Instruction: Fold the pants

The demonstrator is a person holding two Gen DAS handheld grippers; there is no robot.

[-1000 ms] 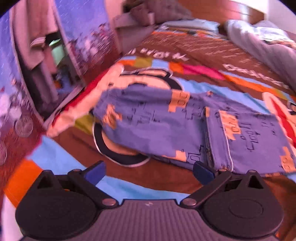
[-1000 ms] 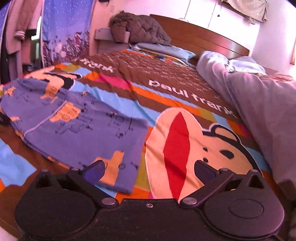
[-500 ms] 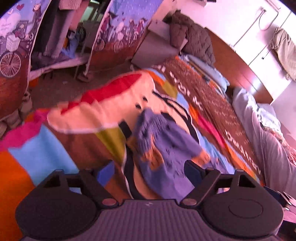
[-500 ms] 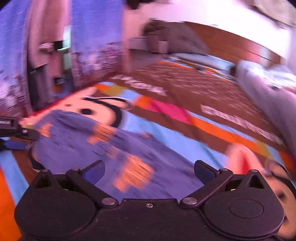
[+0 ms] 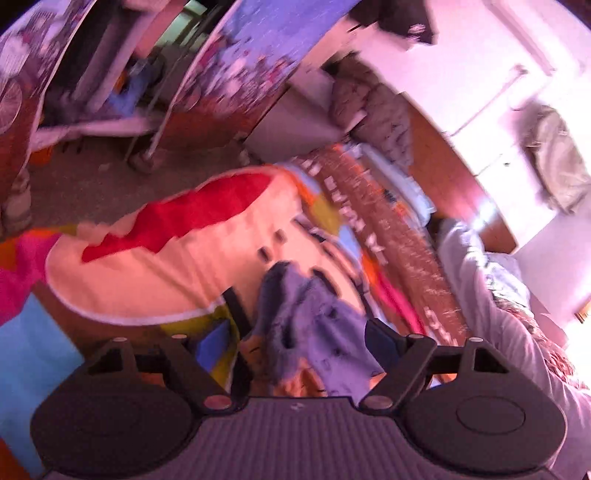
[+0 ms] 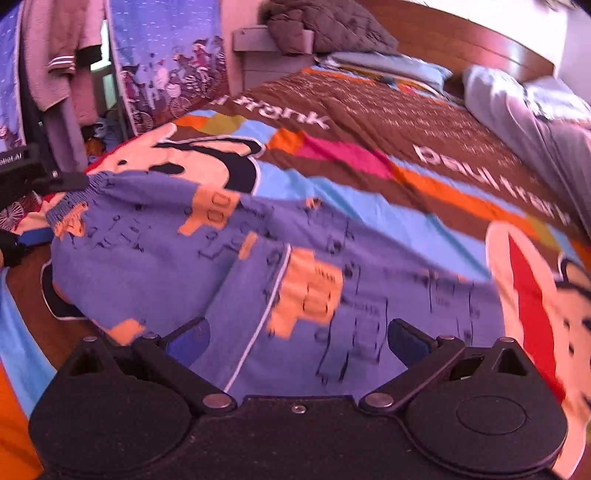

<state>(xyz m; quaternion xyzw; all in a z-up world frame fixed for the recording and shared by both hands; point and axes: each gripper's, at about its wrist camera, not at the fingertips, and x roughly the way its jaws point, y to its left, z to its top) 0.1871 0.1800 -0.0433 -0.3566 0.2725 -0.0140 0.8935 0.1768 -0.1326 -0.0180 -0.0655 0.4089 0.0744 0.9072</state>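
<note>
Purple pants (image 6: 258, 266) with orange patches lie spread on the colourful bedspread (image 6: 369, 155), legs partly folded over. My right gripper (image 6: 297, 341) is open just above the folded leg part. My left gripper (image 5: 295, 343) is open at the waistband end (image 5: 295, 306), with gathered purple cloth between its spread fingers. In the right wrist view the left gripper's body (image 6: 33, 177) shows at the far left, touching the waistband (image 6: 70, 203).
A grey duvet (image 6: 535, 122) lies along the right side of the bed. A wooden headboard (image 6: 461, 48) and a dark jacket (image 6: 325, 26) are at the back. A printed curtain (image 6: 166, 59) and hanging clothes (image 6: 55, 55) stand left of the bed.
Both grippers have swung left toward the waistband end. The left gripper has closed in on the waistband; the right now hovers over the folded legs.
</note>
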